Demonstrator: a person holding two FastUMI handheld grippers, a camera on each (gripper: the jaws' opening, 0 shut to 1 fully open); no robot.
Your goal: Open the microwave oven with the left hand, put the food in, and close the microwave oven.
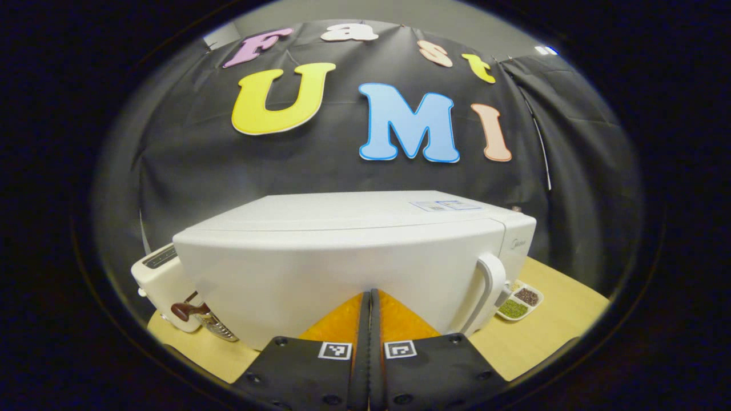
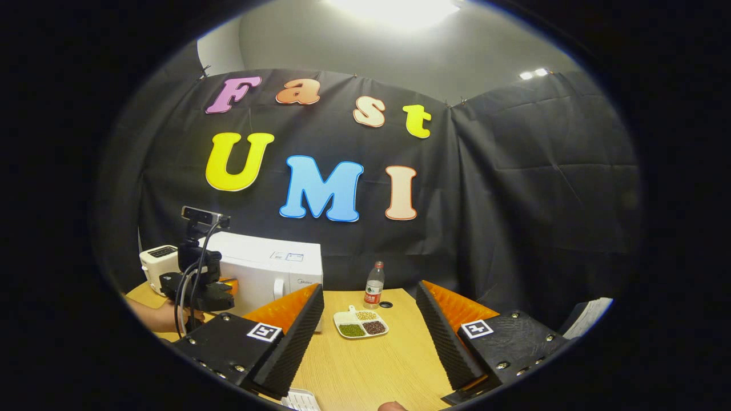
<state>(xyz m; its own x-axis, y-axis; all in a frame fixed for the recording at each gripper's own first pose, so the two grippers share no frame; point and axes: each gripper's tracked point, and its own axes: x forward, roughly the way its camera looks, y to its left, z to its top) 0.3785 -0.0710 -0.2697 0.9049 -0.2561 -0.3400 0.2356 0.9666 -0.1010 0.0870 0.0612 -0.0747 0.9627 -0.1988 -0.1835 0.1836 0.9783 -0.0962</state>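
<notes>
The white microwave (image 1: 342, 251) stands close in front of me with its door closed and its handle (image 1: 490, 285) at the door's right side. My left gripper (image 1: 369, 297) is shut with nothing in it, its tips near the door's lower middle, left of the handle. In the right gripper view the left gripper (image 2: 220, 291), held by a hand (image 2: 157, 317), is at the microwave (image 2: 274, 268) front. The food, a white three-part dish (image 2: 361, 324) of beans and grains, lies on the wooden table (image 2: 371, 365). My right gripper (image 2: 370, 297) hangs open above the table, nearer than the dish (image 1: 519, 302).
A white toaster (image 1: 157, 271) stands left of the microwave, with a brown-handled metal utensil (image 1: 194, 314) beside it. A plastic bottle (image 2: 374, 285) and its cap (image 2: 386, 305) sit behind the dish. White sheets (image 2: 588, 317) lie at the right table edge.
</notes>
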